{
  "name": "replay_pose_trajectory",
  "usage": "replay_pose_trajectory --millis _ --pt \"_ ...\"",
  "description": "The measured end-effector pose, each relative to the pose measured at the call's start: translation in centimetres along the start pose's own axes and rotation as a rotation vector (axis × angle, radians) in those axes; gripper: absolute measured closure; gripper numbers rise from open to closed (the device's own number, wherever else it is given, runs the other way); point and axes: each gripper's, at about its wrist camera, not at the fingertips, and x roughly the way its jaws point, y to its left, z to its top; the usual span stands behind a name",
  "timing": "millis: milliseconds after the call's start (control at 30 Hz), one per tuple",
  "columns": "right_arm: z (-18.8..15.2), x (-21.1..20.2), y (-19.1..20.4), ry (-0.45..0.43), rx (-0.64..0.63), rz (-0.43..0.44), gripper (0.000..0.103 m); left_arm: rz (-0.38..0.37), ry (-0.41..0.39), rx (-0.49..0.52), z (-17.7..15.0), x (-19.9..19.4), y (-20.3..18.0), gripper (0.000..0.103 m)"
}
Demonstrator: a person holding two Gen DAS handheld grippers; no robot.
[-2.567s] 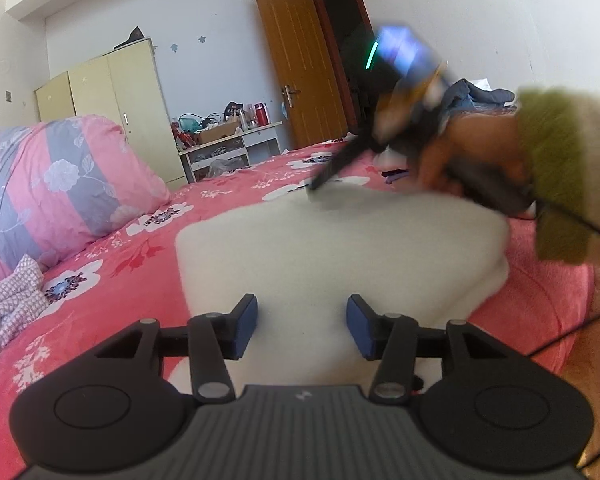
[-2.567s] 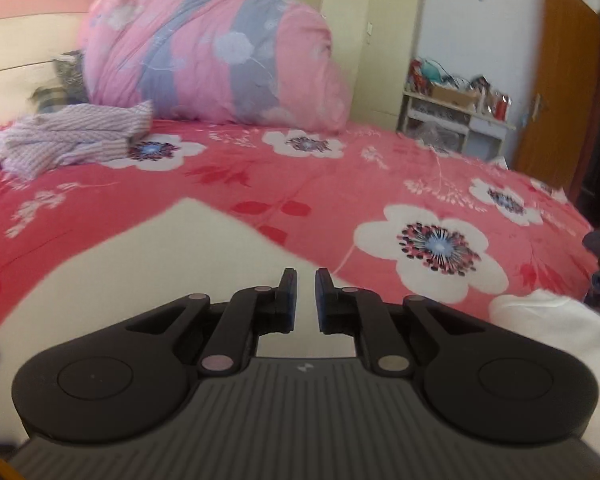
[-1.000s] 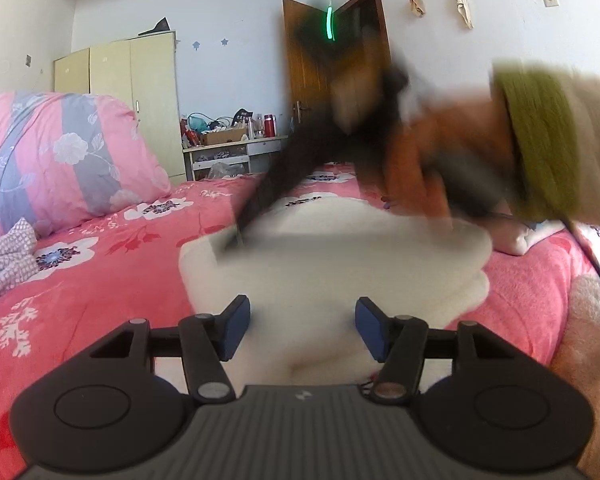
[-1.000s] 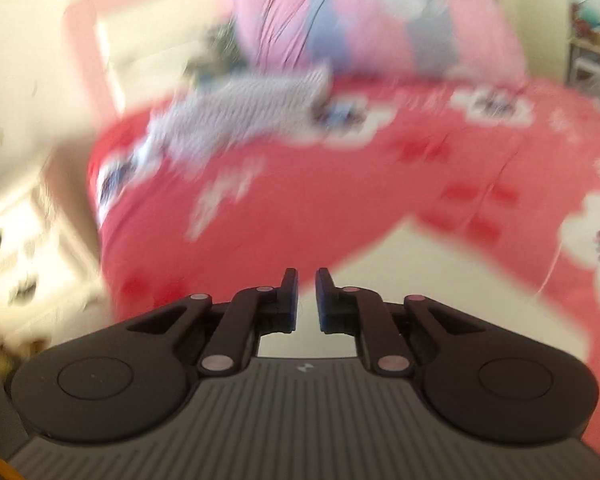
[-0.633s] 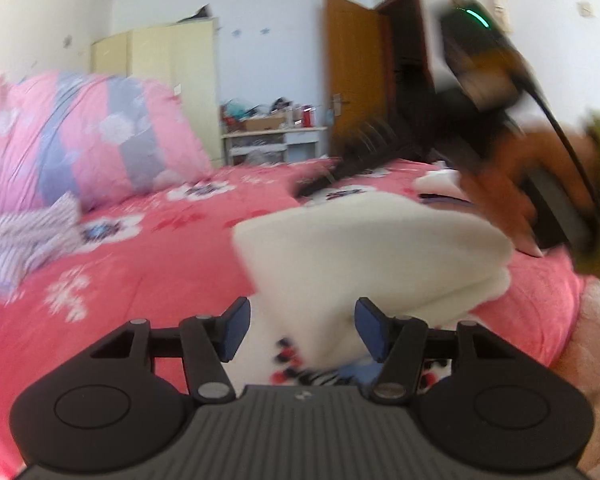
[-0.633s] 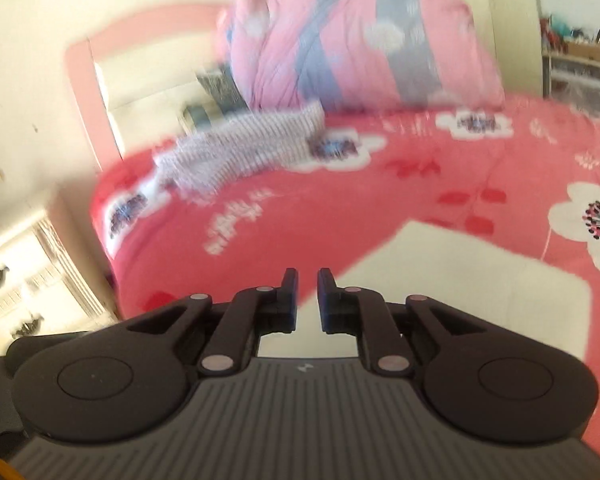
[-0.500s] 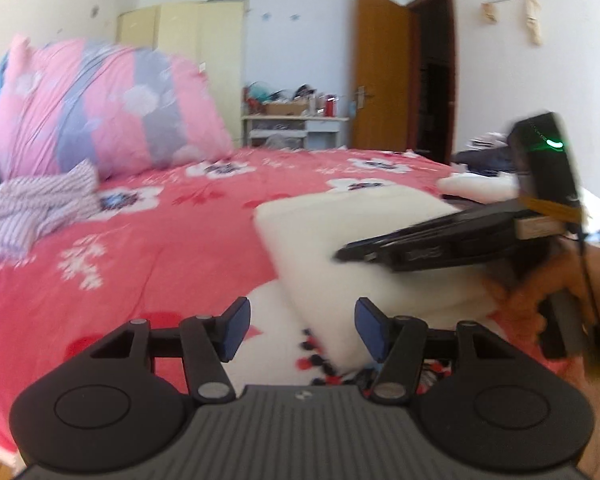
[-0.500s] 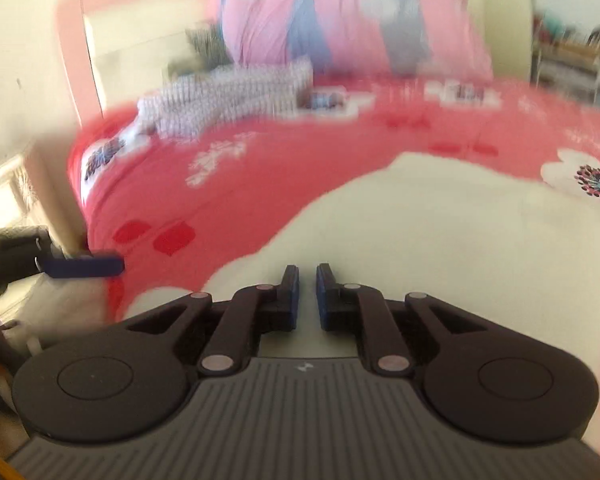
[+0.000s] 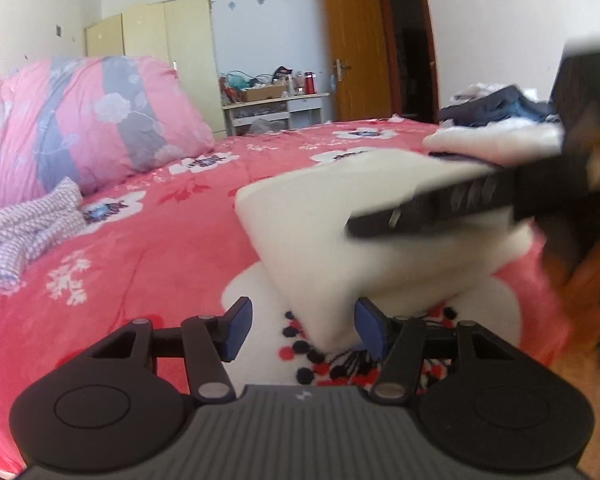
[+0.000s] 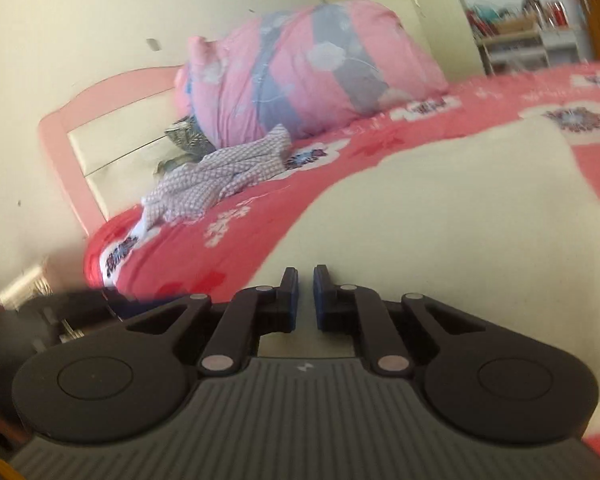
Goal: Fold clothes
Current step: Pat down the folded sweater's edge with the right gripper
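- Now, your cream garment (image 9: 380, 236) lies folded into a thick block on the red bed (image 9: 148, 248).
- Left gripper (image 9: 300, 330): fingers spread, empty, at its near corner.
- Right gripper (image 10: 306, 294): fingers pressed together, empty, above it.
- Left to do, seemingly: checked garment (image 10: 224, 172), dark pile (image 9: 496, 106).

I saw the cream-white garment (image 9: 364, 240) lying folded into a thick, flat-topped block on the red flowered bed (image 9: 140, 264), near its edge, one corner toward me. It looked soft and plain, its layers stacked in a blunt edge. From the other side the same garment (image 10: 460, 216) spread broad and smooth. A crumpled checked garment (image 9: 24, 232) lay well apart, beside the pink quilt (image 9: 84, 116).
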Motion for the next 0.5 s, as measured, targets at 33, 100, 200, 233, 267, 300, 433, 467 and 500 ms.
replay_pose_trajectory --millis 33,100,200,233,267,300,433,467,500 --pt "0.7 -0.5 0.4 0.002 -0.015 -0.015 0.097 0.012 0.003 -0.003 -0.1 0.2 -0.1 0.043" --pt "1.7 -2.1 1.2 -0.051 -0.068 -0.053 0.096 0.033 0.007 -0.008 -0.3 0.4 -0.3 0.043" --pt "0.6 -1.2 0.5 -0.001 -0.118 -0.157 0.098 0.058 0.018 -0.012 -0.6 0.7 -0.3 0.043" --pt "-0.7 -0.8 -0.2 -0.004 -0.139 -0.149 0.098 0.065 0.025 -0.012 -0.7 0.7 -0.3 0.042" --pt "-1.6 -0.9 -0.8 -0.035 -0.152 -0.134 0.098 0.067 0.028 -0.017 -0.7 0.7 -0.3 0.042" --pt "-1.3 -0.9 -0.4 -0.024 -0.159 -0.146 0.098 0.07 0.031 -0.024 -0.7 0.7 -0.2 0.042" --pt "0.5 -1.3 1.7 -0.014 -0.208 -0.208 0.098 0.081 0.042 -0.055 -0.7 0.6 0.4 0.042" --pt "0.5 -1.8 2.0 -0.038 -0.248 -0.246 0.097 0.078 0.046 -0.063 -0.7 0.6 0.6 0.042" --pt "0.5 -2.3 2.4 -0.061 -0.287 -0.283 0.097 0.074 0.048 -0.076 -0.8 0.6 0.7 0.042"
